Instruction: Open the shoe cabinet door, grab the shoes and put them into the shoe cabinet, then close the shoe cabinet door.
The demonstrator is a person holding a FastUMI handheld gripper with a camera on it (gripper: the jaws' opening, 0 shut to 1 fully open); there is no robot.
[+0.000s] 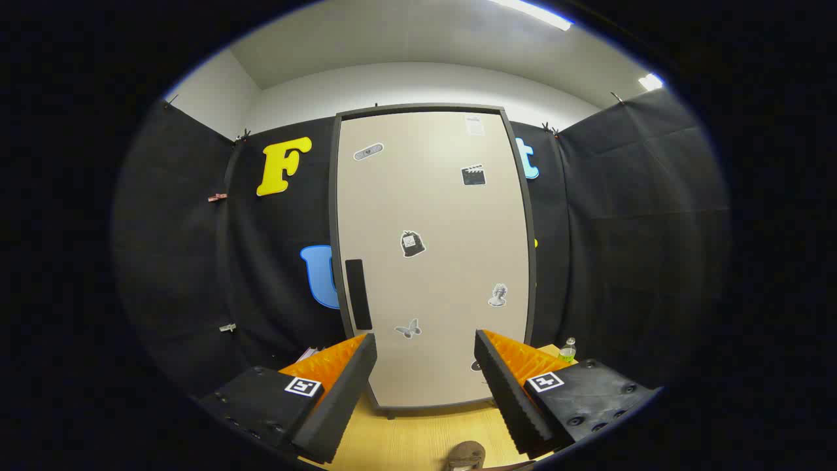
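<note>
Black cloth walls close in the booth on the left, right and far sides, under a pale ceiling with strip lights. On the light wooden floor (418, 438) stands the shoe cabinet (435, 261), tall and narrow, straight ahead of the gripper (425, 386) and beyond its fingers. Its beige door (444, 216) is closed, framed in a dark edge and dotted with small stickers. A dark vertical handle (358, 294) sits on the door's left side, about halfway down, just beyond the left finger.

The jaws stand wide open with nothing between them; the door's lower part shows through the gap.

Near the gripper, low between the fingers on the floor, a brownish rounded shape (465, 454) peeks in. It may be a shoe, but too little of it shows to be sure. A small bottle with a green label (567, 351) stands on the floor to the right of the cabinet, past the right finger.

As a judgement, the door is a stiff, flat panel that likely swings on hinges at its right edge, so it should move lightly once started. Its face looks smooth and offers no purchase, so the handle strip is the only sensible place to take hold. Whether that strip is a raised bar or a recess cannot be told, so the jaws may need to pinch it or hook one finger behind it.
</note>
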